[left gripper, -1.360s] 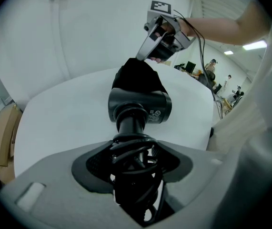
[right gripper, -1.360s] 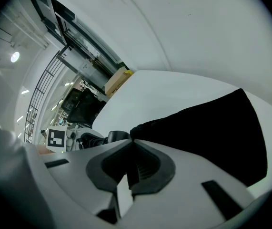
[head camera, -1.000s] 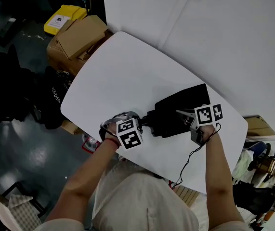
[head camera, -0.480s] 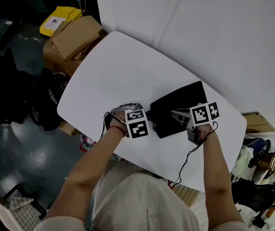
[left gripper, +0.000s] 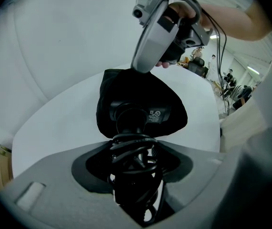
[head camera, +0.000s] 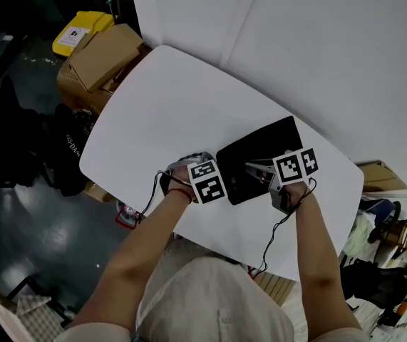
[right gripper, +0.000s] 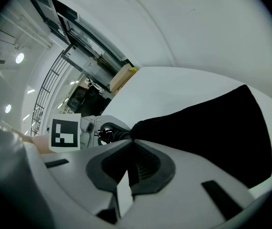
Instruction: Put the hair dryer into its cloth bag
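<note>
— Starting with the head view, which step is judged to be in hand?
— Insertion. The cloth bag (head camera: 260,144) is laid on the desk (head camera: 160,105) just ahead of both grippers. The left gripper (head camera: 222,172) is placed at its mouth, and the right gripper (head camera: 259,169) is set on its near edge.
— And the left gripper view?
— Its jaws are clamped on the cord-wrapped handle of the hair dryer (left gripper: 135,116), whose head is seen partly inside the bag's opening, just beyond the tips.
— The right gripper view?
— Jaws are pressed together on the bag's black cloth. Next, a deeper push of the handle is likely called for, with the mouth held open.
</note>
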A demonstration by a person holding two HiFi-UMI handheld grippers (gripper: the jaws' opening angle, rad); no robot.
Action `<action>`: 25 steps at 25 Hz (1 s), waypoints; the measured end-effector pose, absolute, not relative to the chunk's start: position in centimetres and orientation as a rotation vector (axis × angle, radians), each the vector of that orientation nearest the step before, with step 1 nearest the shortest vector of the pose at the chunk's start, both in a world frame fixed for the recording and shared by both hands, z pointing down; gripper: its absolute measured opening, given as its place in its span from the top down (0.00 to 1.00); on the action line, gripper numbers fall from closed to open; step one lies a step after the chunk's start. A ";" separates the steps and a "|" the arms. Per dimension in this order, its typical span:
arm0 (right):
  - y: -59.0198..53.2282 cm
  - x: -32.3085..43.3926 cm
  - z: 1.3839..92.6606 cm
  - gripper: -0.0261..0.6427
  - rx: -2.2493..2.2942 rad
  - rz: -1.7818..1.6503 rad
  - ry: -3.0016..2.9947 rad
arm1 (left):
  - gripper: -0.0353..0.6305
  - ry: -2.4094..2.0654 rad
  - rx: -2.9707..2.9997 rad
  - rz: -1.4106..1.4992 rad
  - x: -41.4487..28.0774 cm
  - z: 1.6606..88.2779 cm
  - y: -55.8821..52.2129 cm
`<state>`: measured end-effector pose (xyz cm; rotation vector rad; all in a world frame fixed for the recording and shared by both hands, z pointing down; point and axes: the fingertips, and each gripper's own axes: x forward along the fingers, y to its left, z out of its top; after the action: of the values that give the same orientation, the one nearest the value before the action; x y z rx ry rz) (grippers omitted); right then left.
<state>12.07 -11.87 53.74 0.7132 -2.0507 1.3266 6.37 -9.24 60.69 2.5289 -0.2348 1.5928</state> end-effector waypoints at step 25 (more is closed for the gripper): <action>-11.6 11.1 54.5 0.93 0.690 1.379 -2.049 | 0.57 -0.437 2.530 1.377 9.4 63.7 -9.2</action>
<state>11.08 -11.60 54.52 0.6904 -2.0494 1.3795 9.37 -9.25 63.70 2.5303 -0.4369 1.3774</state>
